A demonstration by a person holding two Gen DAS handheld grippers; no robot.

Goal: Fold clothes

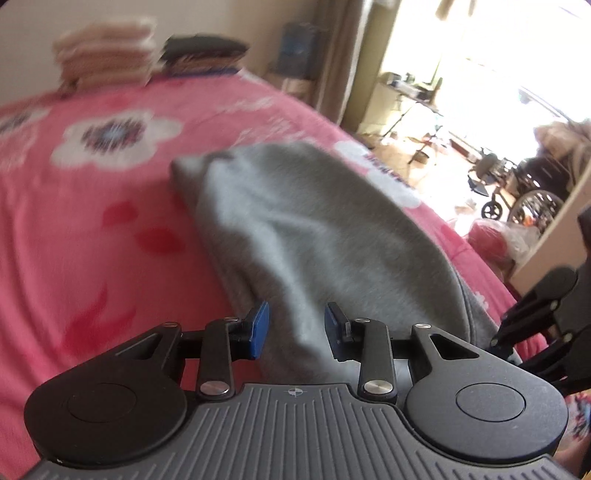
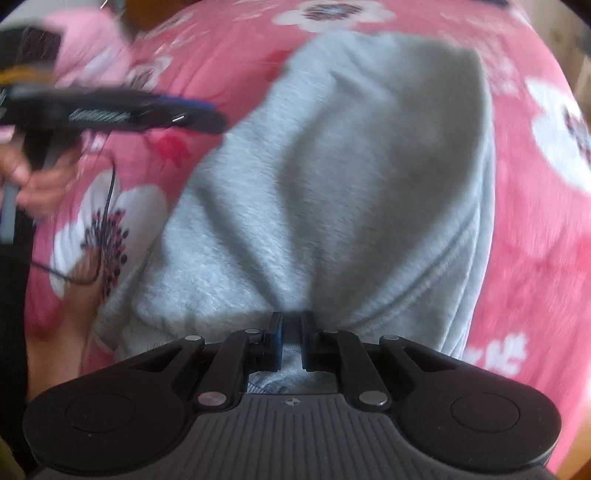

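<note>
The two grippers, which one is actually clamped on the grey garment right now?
The right gripper: its pads pinch a bunched edge of the grey garment. The left gripper has its pads apart, gripping nothing.

Bed cover: pink fleece blanket (image 1: 92, 221) printed with white flowers, filling most of both views.
Far edge of bed: a stack of beige folded textiles (image 1: 105, 55) beside a darker folded stack (image 1: 203, 53), both blurred.
Wall: plain cream wall (image 1: 29, 33) behind the stacks.
Curtain: beige curtain (image 1: 345, 59) hanging past the bed's far right corner.
Light: strong daylight from a bright window area (image 1: 480, 55), washing out detail.
Floor beyond the bed: a wheelchair (image 1: 532, 199) and clutter, too small to tell apart.
</note>
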